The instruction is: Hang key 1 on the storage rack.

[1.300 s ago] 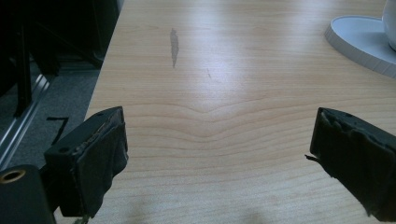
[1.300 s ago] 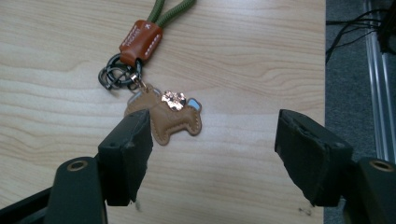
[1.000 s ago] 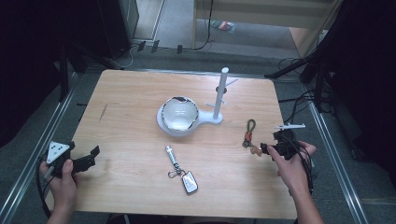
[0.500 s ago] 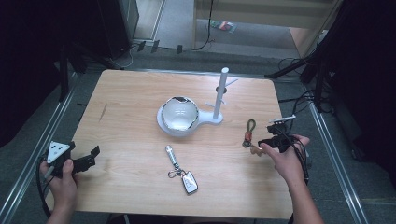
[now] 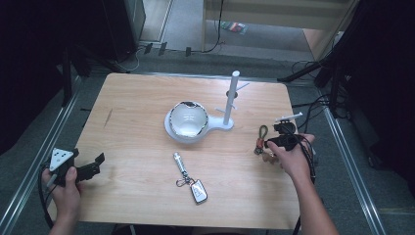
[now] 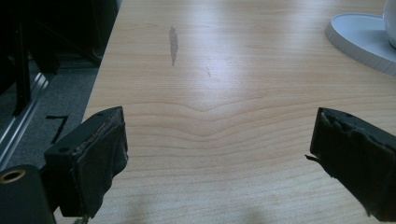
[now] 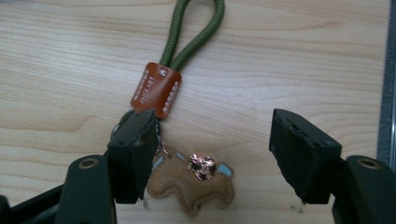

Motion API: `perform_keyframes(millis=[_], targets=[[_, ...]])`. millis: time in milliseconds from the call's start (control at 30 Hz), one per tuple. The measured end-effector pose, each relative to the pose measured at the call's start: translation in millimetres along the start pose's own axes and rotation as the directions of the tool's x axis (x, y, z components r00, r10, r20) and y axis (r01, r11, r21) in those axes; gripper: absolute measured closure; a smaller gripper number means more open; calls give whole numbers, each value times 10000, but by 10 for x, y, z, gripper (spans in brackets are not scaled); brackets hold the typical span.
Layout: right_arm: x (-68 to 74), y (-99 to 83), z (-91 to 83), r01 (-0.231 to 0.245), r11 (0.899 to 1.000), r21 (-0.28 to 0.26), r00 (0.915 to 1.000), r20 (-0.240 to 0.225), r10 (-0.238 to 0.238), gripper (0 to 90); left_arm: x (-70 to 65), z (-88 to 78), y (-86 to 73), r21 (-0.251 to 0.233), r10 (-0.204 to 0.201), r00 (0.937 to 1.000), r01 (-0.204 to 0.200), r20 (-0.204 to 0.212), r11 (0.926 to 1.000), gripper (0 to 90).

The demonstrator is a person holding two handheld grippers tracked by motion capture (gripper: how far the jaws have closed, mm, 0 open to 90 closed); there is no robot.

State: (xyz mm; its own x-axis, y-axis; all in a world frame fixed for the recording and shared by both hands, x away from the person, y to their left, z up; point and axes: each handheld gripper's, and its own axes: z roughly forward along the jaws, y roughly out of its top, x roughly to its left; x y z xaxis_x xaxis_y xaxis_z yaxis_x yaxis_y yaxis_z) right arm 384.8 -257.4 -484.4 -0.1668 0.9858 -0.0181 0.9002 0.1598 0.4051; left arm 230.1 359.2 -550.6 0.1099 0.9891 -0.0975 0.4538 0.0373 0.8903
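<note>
My right gripper (image 5: 270, 146) hung low over the keychain (image 5: 262, 142) near the right edge of the counter (image 5: 142, 107). Its jaws stood apart and had just been closing a little, with nothing pinched yet. In the right gripper view the keychain (image 7: 187, 154) lay flat on the wood: a green cord loop (image 7: 194, 30) pointing away from me, a brown leather tab (image 7: 156, 88) binding it, and below that a tan animal charm (image 7: 196, 184) with a shiny bead on it. One jaw stood over the ring just under the tab, at the charm's edge; whether it touched I could not tell. The other jaw stood well clear on the far side, over bare wood, so the charm lay partly between the two.

My left gripper (image 5: 93, 166) was at the counter's near left corner, jaws wide apart and holding nothing. In the left gripper view they framed only bare wood.

Mid-counter stood a white stand (image 5: 230, 105) with a bowl (image 5: 188, 119) on its base. Nearer me lay a car key (image 5: 198, 191) on a ring with a metal fob (image 5: 180, 163), well apart from both grippers.
</note>
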Motion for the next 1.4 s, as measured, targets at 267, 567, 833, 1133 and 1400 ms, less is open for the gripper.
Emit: perform_keyframes(millis=[267, 567, 833, 1133, 1400], targets=[[106, 114, 131, -84, 9985, 540, 9997, -243, 97, 344, 2, -1, -1, -7, -14, 10000, 14, 9, 10000, 43], [153, 207, 187, -812, 9908, 1078, 9949, -507, 870, 454, 2, 0, 0, -21, -6, 10000, 6, 29, 10000, 43], [232, 280, 242, -924, 9832, 1574, 9951, -205, 968, 536, 1, 1, 0, -20, -14, 10000, 14, 29, 10000, 43], [272, 323, 300, -1024, 9796, 1731, 9943, -125, 1062, 545, 2, 2, 1, -19, -17, 10000, 17, 40, 10000, 43], [316, 354, 356, -985, 9734, 2068, 9951, 80, 990, 569, 8, -7, -1, -53, -54, 10000, 55, 50, 10000, 43]])
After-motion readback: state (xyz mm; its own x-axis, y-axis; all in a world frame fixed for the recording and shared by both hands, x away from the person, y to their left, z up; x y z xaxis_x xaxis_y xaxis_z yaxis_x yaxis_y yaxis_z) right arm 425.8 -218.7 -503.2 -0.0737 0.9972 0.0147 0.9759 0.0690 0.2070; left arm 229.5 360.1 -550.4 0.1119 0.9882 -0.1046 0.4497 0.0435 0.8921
